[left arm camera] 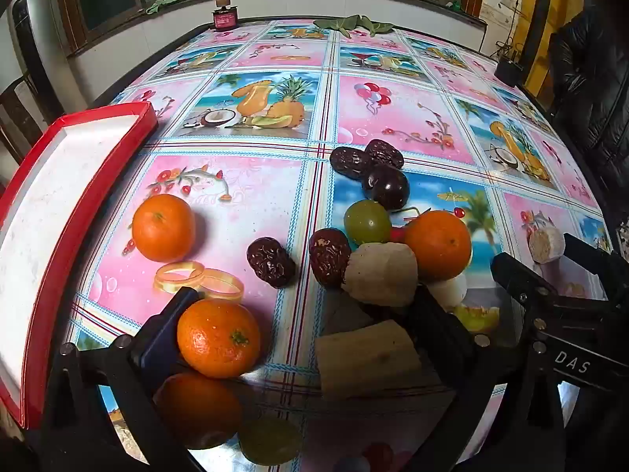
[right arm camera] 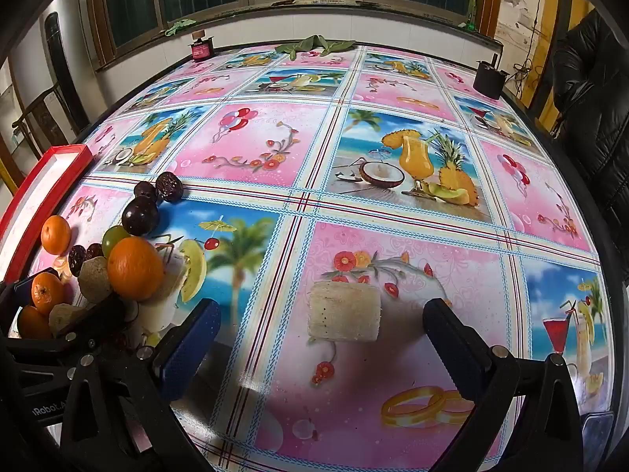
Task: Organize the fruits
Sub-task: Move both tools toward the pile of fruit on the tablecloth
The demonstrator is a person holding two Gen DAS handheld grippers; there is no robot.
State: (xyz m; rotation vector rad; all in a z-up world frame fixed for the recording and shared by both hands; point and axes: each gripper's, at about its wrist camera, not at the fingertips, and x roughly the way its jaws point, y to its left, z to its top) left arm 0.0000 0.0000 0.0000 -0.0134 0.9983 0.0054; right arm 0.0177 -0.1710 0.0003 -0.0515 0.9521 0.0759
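Fruit lies scattered on the patterned tablecloth. In the left wrist view my left gripper [left arm camera: 306, 310] is open; an orange [left arm camera: 218, 339] rests against its left finger and a pale cane chunk [left arm camera: 367, 358] lies by its right finger. Ahead lie another orange [left arm camera: 163, 227], a third orange [left arm camera: 439, 244], a green grape [left arm camera: 367, 222], red dates [left arm camera: 270, 262], a dark plum [left arm camera: 386, 187] and a second cane chunk [left arm camera: 380, 274]. In the right wrist view my right gripper [right arm camera: 320, 330] is open around a lone cane piece [right arm camera: 344, 311], not touching it.
A red-rimmed white tray [left arm camera: 74, 212] stands at the left table edge, also visible in the right wrist view [right arm camera: 23, 212]. Green leaves [left arm camera: 352, 23] and a small pink jar [left arm camera: 225, 19] sit at the far edge. A dark cup [right arm camera: 487, 78] stands far right.
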